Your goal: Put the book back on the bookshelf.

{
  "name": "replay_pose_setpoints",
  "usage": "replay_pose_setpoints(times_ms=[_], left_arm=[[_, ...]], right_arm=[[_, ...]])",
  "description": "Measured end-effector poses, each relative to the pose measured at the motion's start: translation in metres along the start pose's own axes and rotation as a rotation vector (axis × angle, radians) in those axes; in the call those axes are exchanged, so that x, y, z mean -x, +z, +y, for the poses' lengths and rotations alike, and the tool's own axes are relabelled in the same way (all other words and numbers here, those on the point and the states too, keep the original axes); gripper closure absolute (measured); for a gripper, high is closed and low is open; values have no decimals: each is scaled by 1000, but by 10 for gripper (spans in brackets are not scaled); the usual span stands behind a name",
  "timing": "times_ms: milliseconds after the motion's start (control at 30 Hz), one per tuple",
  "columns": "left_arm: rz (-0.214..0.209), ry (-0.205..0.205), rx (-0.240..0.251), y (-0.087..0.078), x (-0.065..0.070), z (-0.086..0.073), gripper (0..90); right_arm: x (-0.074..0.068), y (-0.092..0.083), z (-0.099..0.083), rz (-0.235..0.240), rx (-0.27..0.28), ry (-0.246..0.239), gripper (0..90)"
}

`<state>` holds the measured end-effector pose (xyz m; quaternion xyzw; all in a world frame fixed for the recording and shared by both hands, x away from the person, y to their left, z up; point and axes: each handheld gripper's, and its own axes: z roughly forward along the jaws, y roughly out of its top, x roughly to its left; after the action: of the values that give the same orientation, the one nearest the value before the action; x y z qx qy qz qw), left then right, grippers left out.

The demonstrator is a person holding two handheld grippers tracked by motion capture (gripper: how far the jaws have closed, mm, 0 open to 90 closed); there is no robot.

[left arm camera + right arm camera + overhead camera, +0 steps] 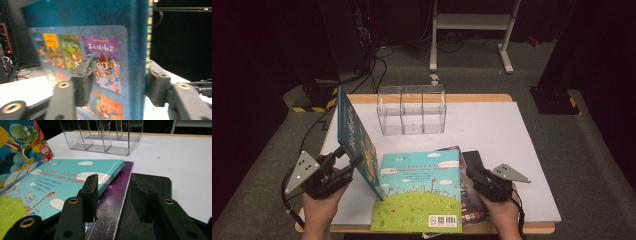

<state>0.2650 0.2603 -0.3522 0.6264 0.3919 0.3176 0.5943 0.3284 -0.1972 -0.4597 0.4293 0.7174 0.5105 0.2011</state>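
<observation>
Near edge of the counter (pixel 512 130): two hands each carry a tool. The left hand-held gripper (pixel 346 159) sits at the near left corner and has its jaws set on either side of a blue picture book (pixel 357 142), which stands upright on its lower edge, leaning slightly, cover towards the centre. In the left gripper view the book (pixel 100 50) lies between the jaws, one pad against the cover and the other at the spine edge; the jaws are pinching it, though how firmly I cannot tell.

The right hand-held gripper (pixel 477 175) rests low at the near right, jaws partly spread and holding nothing. In the right gripper view (pixel 115 195) they straddle the right edge of a flat stack: a green and sky-blue book (pixel 419 192) on top, a purple book (pixel 112 205) beneath it, and a black item (pixel 155 182) beside them, touching the purple one.

Farther back, near the far edge at the centre, stands a clear plastic organizer (pixel 412 109) with three upright slots, all unfilled.

Judgement: the step in hand is carrying the upright book to a slot. To do it well, the grip should be secured before lifting, the book kept vertical with its spine in line with the dividers, and lowered straight into one slot. The right tool may steady the organizer, which looks light and liable to slide.
</observation>
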Motion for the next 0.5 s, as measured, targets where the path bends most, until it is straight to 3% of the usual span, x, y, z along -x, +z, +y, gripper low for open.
replay_pose_setpoints(times_ms=[100, 133, 200, 233, 267, 300, 367, 433, 500], left_arm=[[34, -1, 0, -7, -2, 2, 607], [67, 2, 0, -11, -4, 4, 660], [197, 82, -12, -20, -4, 6, 793], [206, 93, -21, -24, -9, 6, 817], [144, 59, -26, -27, -17, 6, 805], [141, 58, -25, -29, -20, 5, 803], [191, 87, -27, -32, -20, 4, 824], [183, 53, -16, -35, -26, 2, 822], [172, 64, -12, -37, -30, 0, 824]], right_arm=[[-3, 0, 1, 5, 2, -6, 578], [-3, 0, 2, 7, 2, -8, 578], [-6, 1, 3, 11, 4, -13, 577], [-6, 2, 3, 14, 3, -14, 578], [-7, 2, 4, 18, 2, -14, 578], [-8, 3, 4, 20, 0, -17, 578], [-10, 5, 5, 26, -1, -20, 578], [-11, 7, 6, 29, -3, -23, 579], [-11, 8, 7, 31, -3, -24, 580]])
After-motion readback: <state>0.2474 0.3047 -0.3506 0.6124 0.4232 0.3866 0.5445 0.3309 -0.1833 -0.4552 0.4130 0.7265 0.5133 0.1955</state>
